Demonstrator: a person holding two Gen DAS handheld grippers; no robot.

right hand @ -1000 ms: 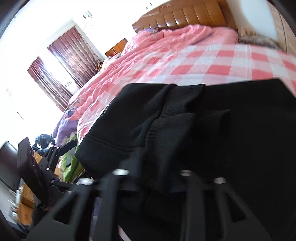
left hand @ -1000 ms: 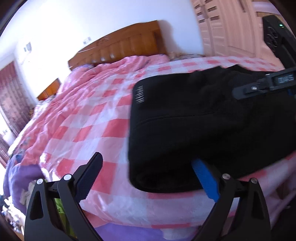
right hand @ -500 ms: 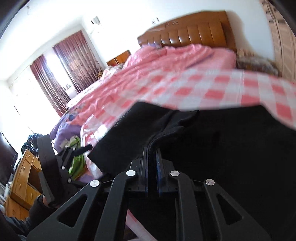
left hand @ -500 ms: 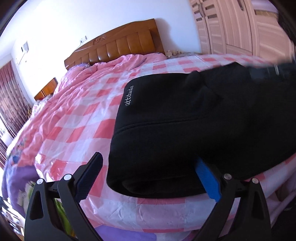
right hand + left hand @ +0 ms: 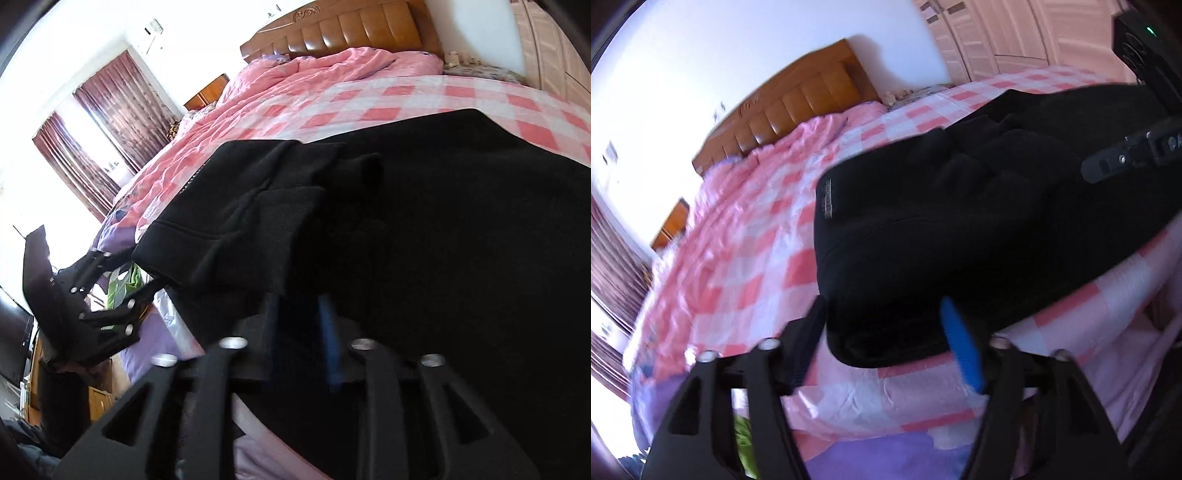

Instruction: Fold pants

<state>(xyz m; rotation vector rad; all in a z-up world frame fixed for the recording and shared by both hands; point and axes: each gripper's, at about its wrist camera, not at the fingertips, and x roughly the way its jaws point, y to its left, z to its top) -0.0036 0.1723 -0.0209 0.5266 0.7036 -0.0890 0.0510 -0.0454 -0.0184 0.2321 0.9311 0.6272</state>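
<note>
The black pants (image 5: 979, 229) lie folded on the pink checked bedspread (image 5: 746, 258) near the bed's foot edge. My left gripper (image 5: 882, 343) is open, its jaws on either side of the folded left edge of the pants, not closed on it. In the right wrist view the pants (image 5: 443, 229) fill the frame. My right gripper (image 5: 299, 332) has its jaws a little apart at the near edge of the cloth, with nothing clamped between them. The left gripper also shows in the right wrist view (image 5: 122, 280) at the pants' left end.
A wooden headboard (image 5: 798, 107) stands at the far end of the bed. A wardrobe (image 5: 1015, 33) is at the right. Dark red curtains (image 5: 99, 147) and a window are at the left. A purple sheet (image 5: 886, 454) hangs at the bed's foot.
My right gripper was shut half a second ago and has opened a little at the pants' edge. My left gripper has narrowed around the folded edge.
</note>
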